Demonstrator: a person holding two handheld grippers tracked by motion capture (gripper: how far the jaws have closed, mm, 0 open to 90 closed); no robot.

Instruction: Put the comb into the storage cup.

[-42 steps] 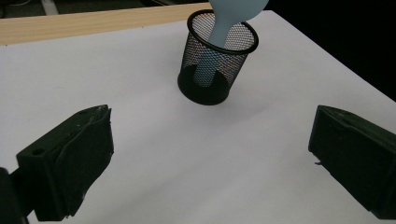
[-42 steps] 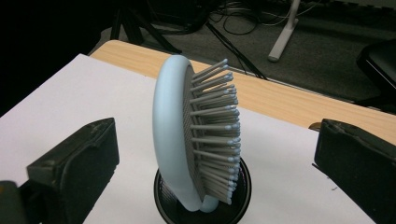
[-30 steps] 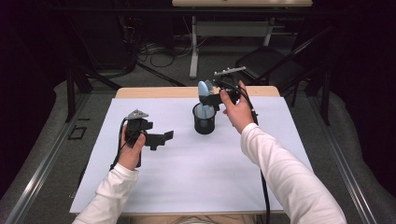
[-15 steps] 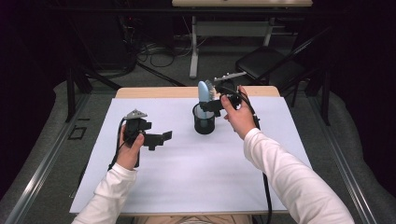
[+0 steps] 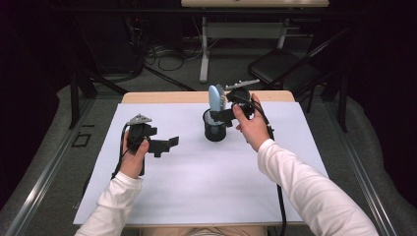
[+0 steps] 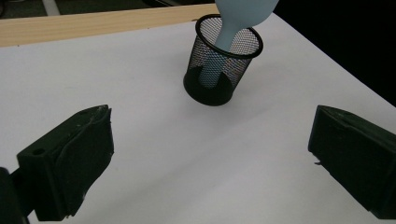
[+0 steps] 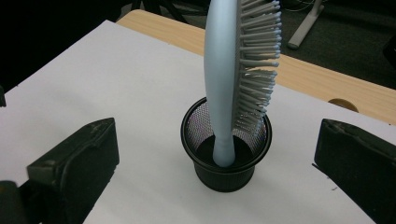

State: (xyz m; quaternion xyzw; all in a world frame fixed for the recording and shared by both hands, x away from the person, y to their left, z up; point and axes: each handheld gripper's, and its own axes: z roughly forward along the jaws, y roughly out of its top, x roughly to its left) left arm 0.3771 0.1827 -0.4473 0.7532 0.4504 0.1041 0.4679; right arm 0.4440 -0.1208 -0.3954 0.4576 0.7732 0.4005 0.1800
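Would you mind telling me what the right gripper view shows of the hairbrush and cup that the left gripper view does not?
Right gripper view alone: the pale blue plastic hairbrush with its bristles, handle down. Left gripper view alone: the white table cover's far corner beyond the cup. Both: the black wire-mesh cup holding the handle, upright on the cover, and an open tool whose jaws stand apart, touching neither.

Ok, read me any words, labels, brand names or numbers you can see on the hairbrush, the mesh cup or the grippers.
None: no writing, label, brand or number can be read on the light blue hairbrush, the black mesh cup, the white table cover, the left gripper or the right gripper.
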